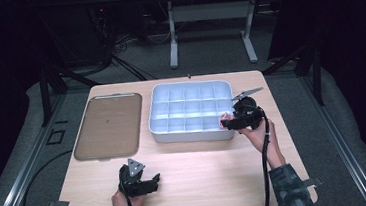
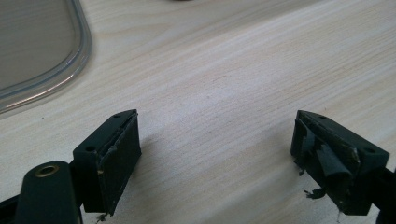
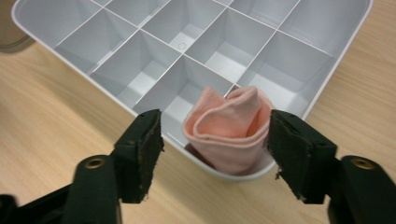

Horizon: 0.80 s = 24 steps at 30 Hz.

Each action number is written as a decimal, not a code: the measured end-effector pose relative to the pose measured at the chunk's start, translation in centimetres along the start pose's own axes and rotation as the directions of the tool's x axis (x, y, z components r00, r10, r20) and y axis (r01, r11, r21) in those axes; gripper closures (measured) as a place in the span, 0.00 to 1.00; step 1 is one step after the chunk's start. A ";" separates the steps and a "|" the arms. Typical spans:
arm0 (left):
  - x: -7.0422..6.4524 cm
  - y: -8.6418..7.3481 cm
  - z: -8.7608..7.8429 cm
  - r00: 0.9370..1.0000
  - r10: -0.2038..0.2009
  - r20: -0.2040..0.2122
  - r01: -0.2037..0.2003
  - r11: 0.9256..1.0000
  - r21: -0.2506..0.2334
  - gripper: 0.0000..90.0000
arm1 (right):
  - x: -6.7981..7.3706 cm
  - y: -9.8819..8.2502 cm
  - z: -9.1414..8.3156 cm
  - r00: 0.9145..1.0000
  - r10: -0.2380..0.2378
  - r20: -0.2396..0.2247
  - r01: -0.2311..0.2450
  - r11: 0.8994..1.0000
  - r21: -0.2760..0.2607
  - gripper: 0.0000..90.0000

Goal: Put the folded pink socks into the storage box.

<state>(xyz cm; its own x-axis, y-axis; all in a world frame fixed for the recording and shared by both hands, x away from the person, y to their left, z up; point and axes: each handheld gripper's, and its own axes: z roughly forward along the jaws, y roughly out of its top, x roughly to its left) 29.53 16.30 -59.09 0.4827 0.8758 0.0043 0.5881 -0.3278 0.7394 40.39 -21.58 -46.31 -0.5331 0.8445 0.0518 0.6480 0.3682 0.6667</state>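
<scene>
You're hovering the right gripper (image 3: 215, 144) at the near right corner of the white divided tray (image 1: 159, 133), and its jaws are standing apart with the rolled pink cloth (image 3: 229, 128) between them, one pad close against its side, the other clear. The cloth is sitting in that corner compartment, poking above the rim. To my eye you're on the placing step, the roll either just let go or about to be nudged deeper; next you'll want to lift straight off without snagging the fold. Your left gripper (image 1: 140, 183) is idling on the wooden table (image 1: 217, 170), jaws wide and empty, near the brown flat tray (image 1: 107, 124). From above, the cloth is barely showing behind your right hand (image 1: 255, 132), and its bottom is hidden by the tray wall.
</scene>
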 end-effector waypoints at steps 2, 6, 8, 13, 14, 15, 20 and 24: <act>0.0 0.0 0.0 1.000 0.000 0.000 0.000 1.000 0.000 0.17 | 0.4 -0.4 -0.7 1.000 -0.012 -0.004 0.012 1.000 -0.008 0.30; 0.0 0.0 0.0 1.000 0.000 0.000 0.000 1.000 0.000 0.17 | 1.1 -1.3 -1.9 0.999 -0.037 -0.007 0.036 0.999 -0.025 0.22; 0.0 0.0 0.0 1.000 0.000 0.000 0.000 1.000 0.000 0.17 | 1.5 -1.8 -2.4 0.999 -0.050 -0.001 0.050 0.998 -0.024 0.18; 0.0 0.0 0.0 1.000 0.000 0.000 0.000 1.000 0.000 0.17 | 2.3 -3.2 -3.4 0.998 -0.063 -0.005 0.062 0.997 -0.049 0.15; 0.0 0.0 0.0 1.000 0.000 0.000 0.000 1.000 0.000 0.17 | 2.4 -3.5 -3.6 0.998 -0.061 -0.005 0.061 0.997 -0.055 0.14; 0.0 0.0 0.0 1.000 0.000 0.000 0.000 1.000 0.000 0.17 | 2.5 -3.8 -3.8 0.998 -0.067 -0.006 0.067 0.996 -0.058 0.13; 0.0 0.0 0.0 1.000 0.000 -0.001 0.000 1.000 -0.001 0.17 | 2.8 -5.4 -4.3 0.997 -0.071 -0.003 0.071 0.994 -0.083 0.06; 0.0 0.0 0.0 1.000 0.000 -0.001 0.000 1.000 0.000 0.17 | 2.8 -6.9 -4.4 0.998 -0.070 -0.005 0.069 0.994 -0.089 0.00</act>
<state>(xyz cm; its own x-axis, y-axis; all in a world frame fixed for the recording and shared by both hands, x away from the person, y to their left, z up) 29.53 16.30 -59.09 0.4825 0.8759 0.0047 0.5878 -0.3278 0.7396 32.02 -23.46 -47.49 -0.5800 0.8146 0.0088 0.5586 0.3898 0.7322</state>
